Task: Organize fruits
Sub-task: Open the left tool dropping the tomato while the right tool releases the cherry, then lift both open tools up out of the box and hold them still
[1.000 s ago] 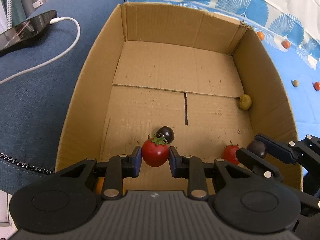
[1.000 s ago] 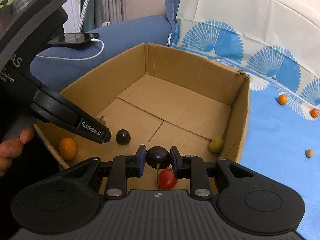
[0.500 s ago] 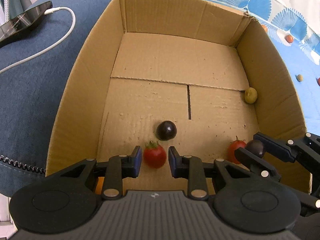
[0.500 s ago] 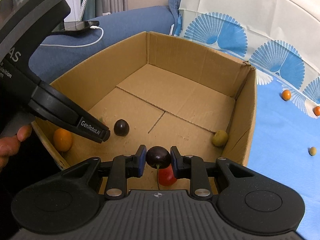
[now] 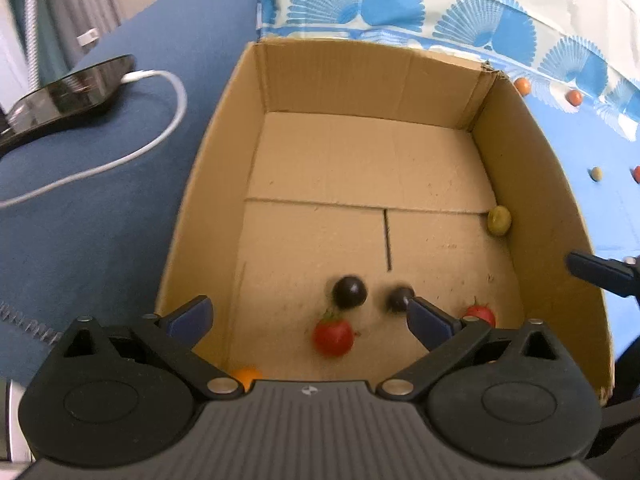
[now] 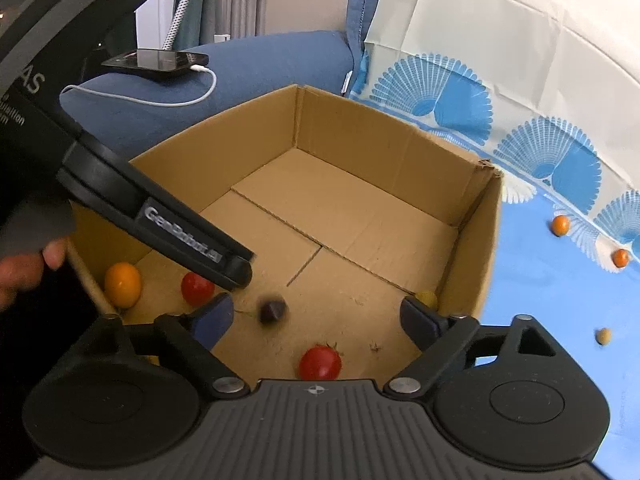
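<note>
An open cardboard box (image 5: 224, 184) holds small tomatoes. In the left wrist view a red tomato (image 5: 333, 337), two dark ones (image 5: 349, 291) (image 5: 397, 299), a second red one (image 5: 479, 314), a yellow-green one (image 5: 499, 220) and an orange one (image 5: 245, 376) lie on its floor. My left gripper (image 5: 308, 314) is open and empty above the box's near end. My right gripper (image 6: 316, 316) is open and empty above the box (image 6: 476, 240); a blurred dark tomato (image 6: 273, 309) lies below it, near a red tomato (image 6: 320, 362).
Several loose small tomatoes lie on the blue patterned cloth to the right of the box, such as an orange one (image 6: 559, 225) and an olive one (image 6: 603, 336). A phone (image 5: 68, 96) with a white cable rests on the blue cushion at left.
Both grippers have opened wide and lifted. The left one let go of the red tomato, the right one let go of the dark tomato, which now rolls on the box floor.
</note>
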A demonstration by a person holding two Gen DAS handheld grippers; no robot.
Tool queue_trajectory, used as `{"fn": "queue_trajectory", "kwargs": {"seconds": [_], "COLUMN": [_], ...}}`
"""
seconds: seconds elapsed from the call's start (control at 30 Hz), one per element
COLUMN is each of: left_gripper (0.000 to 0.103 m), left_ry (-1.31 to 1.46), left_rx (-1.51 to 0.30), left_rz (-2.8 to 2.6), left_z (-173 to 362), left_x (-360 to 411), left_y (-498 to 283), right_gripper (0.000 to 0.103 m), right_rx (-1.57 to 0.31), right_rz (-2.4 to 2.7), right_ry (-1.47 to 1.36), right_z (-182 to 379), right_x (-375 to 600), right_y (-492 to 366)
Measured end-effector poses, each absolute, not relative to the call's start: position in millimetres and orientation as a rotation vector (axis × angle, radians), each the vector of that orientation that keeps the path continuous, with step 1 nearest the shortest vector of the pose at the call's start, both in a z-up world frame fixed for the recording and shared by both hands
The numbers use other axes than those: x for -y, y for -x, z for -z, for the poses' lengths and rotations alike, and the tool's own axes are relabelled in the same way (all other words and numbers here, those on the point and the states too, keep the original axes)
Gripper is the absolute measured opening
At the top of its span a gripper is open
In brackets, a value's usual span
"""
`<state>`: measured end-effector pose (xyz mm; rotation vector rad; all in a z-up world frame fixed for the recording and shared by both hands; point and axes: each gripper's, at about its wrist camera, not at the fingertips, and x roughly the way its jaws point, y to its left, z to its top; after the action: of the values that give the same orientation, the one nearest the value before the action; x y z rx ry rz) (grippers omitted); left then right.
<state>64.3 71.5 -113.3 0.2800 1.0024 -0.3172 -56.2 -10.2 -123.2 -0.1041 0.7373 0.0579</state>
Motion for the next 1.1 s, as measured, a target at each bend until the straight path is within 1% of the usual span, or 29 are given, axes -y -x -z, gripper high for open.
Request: {"fn": "queue_trajectory", "kwargs": {"seconds": [0.23, 0.43, 0.77, 1.1], "left_gripper": [0.103, 0.103, 0.103, 0.103], "left_ry": [-0.236, -0.232, -0.253, -0.26], "left_rx": [-1.004, -0.949, -0.858, -0.779], "left_rz": [0.266, 0.238, 0.279, 0.298], "left_z": [98, 80, 56, 37], "left_x": [-97, -105, -101, -99], "left_y": [-20, 10, 63, 99], "right_gripper": [0.097, 0.099, 0.101, 0.102], "right_rx": [-0.74, -0.727, -0.615, -0.539], "right_rz": [-0.031, 0.018, 0.051, 0.09], "right_ry": [0.009, -0.117, -0.108, -0.125], "right_z": [99, 79, 49, 33], "right_x": [18, 26, 19, 20], "right_y": [98, 124, 168, 206]}}
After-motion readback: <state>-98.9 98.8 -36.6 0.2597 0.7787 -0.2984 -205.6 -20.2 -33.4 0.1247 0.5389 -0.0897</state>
